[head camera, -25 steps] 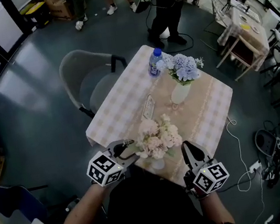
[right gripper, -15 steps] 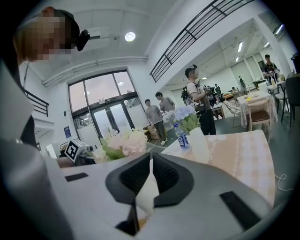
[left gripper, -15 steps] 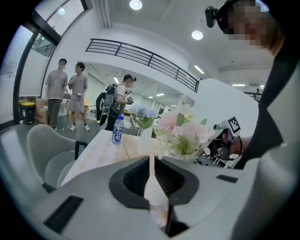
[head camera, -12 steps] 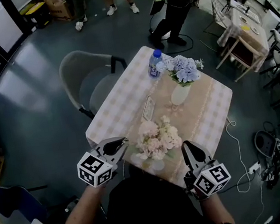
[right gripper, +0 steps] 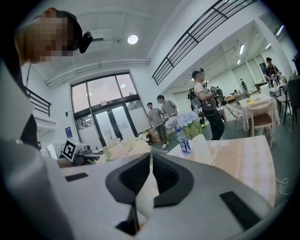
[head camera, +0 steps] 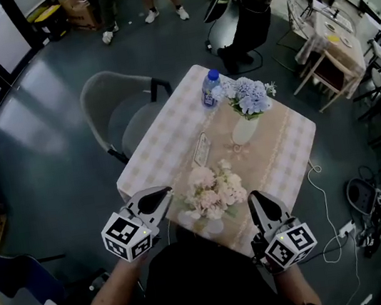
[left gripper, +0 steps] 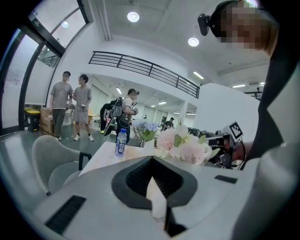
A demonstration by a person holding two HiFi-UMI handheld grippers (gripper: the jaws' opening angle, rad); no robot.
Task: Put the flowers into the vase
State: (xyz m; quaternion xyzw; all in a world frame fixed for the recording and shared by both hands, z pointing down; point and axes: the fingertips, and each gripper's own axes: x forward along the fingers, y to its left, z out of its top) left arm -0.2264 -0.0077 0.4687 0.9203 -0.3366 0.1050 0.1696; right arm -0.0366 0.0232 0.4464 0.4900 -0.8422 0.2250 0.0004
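On my far left, a grey chair (head camera: pixel 122 109) is standing against the far-left side of the table (head camera: pixel 289 157), which is wearing a pale checked cloth. I am holding my left gripper (head camera: pixel 166 190) off the table's near left corner, aiming it across toward the flowers. Its jaws have just been closing and are now pressing pad to pad, with nothing between them (the left gripper view is showing only my own pale fingertips meeting).

Next over, the pink and cream flowers (head camera: pixel 211 189) are standing bunched at the near edge of the table. They are sitting between my two grippers and just beside each, and a pale vase (head camera: pixel 215 224) is just peeking out beneath them. Beyond them a flat card (head camera: pixel 202 148) is lying on the cloth, and a water bottle (head camera: pixel 210 87) with a blue cap is standing upright at the far corner.

I am holding my right gripper (head camera: pixel 254 197) at the near edge, pointing up the table. Its jaws are also sitting closed on themselves, gripping nothing. Further right and farther away, blue flowers (head camera: pixel 247 95) are filling a white vase (head camera: pixel 245 130). Past the table, people (head camera: pixel 246 8) are standing on the dark floor.
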